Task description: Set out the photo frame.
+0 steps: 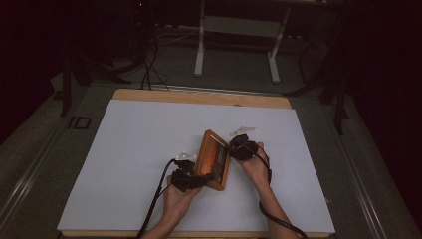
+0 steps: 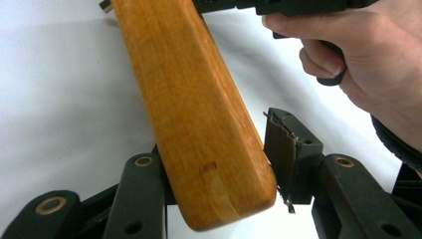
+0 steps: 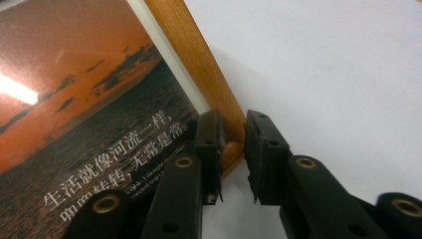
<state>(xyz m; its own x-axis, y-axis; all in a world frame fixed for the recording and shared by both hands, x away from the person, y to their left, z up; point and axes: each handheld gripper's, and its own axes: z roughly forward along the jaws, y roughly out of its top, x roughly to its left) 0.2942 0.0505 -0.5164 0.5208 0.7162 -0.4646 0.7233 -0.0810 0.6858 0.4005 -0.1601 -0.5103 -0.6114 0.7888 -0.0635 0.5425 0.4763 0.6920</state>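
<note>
A wooden picture frame (image 1: 214, 159) with an orange sunset print stands tilted up off the white sheet, between my two grippers. My left gripper (image 1: 191, 179) grips its near left corner. In the left gripper view the wooden edge (image 2: 189, 99) fills the jaws of the left gripper (image 2: 219, 149), and the right pad (image 2: 278, 149) lies against the wood. My right gripper (image 1: 235, 149) is at the frame's right side. In the right gripper view its jaws (image 3: 231, 129) straddle the wooden rail (image 3: 199, 64) next to the print (image 3: 89, 99), with a small gap showing beside the wood.
The white sheet (image 1: 149, 149) covers a wooden table top (image 1: 199, 96). A desk's white legs (image 1: 199, 45) and cables stand on the floor beyond the far edge. The other hand (image 2: 358, 55) shows in the left gripper view.
</note>
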